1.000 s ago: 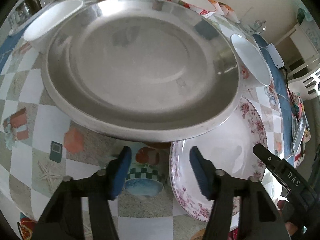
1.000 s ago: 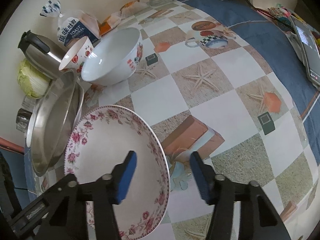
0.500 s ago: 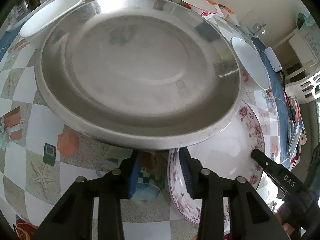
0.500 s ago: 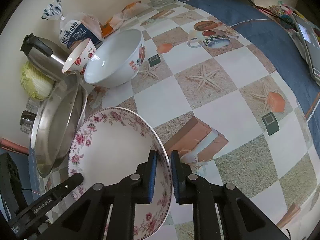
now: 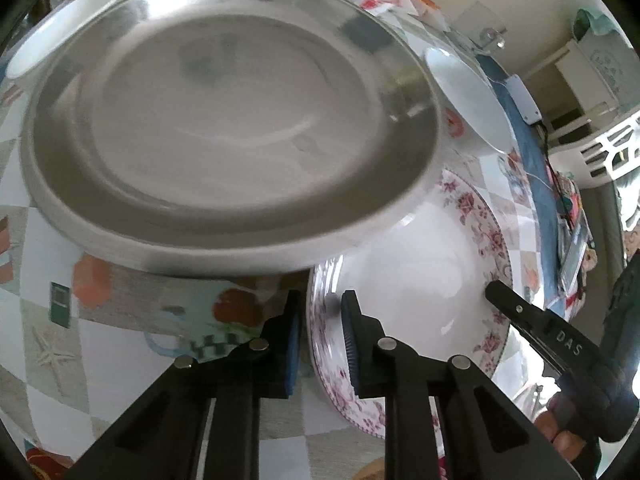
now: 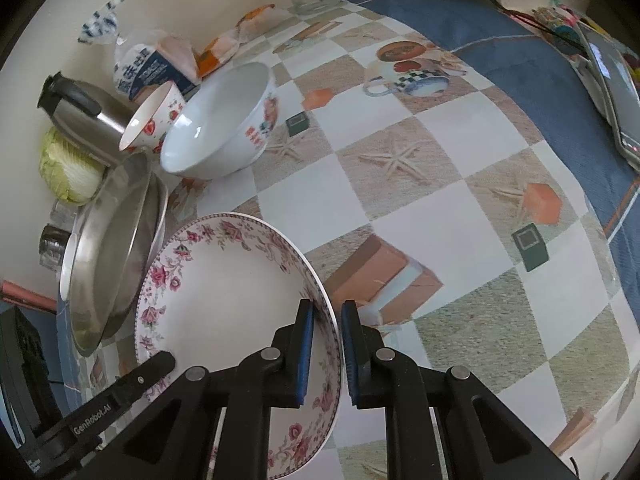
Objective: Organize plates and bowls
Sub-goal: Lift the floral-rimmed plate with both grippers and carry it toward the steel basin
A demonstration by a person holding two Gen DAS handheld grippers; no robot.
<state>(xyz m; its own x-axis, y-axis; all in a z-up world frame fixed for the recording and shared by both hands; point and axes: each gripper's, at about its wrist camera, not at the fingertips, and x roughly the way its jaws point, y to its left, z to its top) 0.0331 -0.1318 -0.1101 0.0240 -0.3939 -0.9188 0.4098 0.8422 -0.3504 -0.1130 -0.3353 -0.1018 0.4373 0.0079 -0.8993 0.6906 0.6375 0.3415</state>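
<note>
We hold the floral plate (image 6: 224, 300) by two sides of its rim, tilted above the checked tablecloth (image 6: 440, 208). Our right gripper (image 6: 324, 344) is clamped on the plate's right-hand rim, one blue pad inside the dish and the other outside it. Our left gripper (image 5: 318, 336) straddles the opposite rim in the left wrist view; its jaws are closing, the right pad lies against the white inner face, and we cannot tell whether the left pad touches the underside. In that same view the plate (image 5: 420, 280) sits just below and to the right of the steel plate (image 5: 224, 128), whose edge overlaps it. The steel plate lies on the tablecloth, and from the right wrist view it (image 6: 108, 248) stands just left of the floral plate. Behind it rest a large white bowl (image 6: 218, 120) with red marks and a small patterned bowl (image 6: 154, 120) touching its side. Farther back, against the wall, we see a steel kettle (image 6: 80, 108), a cabbage (image 6: 70, 168) and a bread bag (image 6: 148, 66). Another white bowl (image 5: 60, 28) peeks out at the left rim of the steel plate in the left wrist view.
</note>
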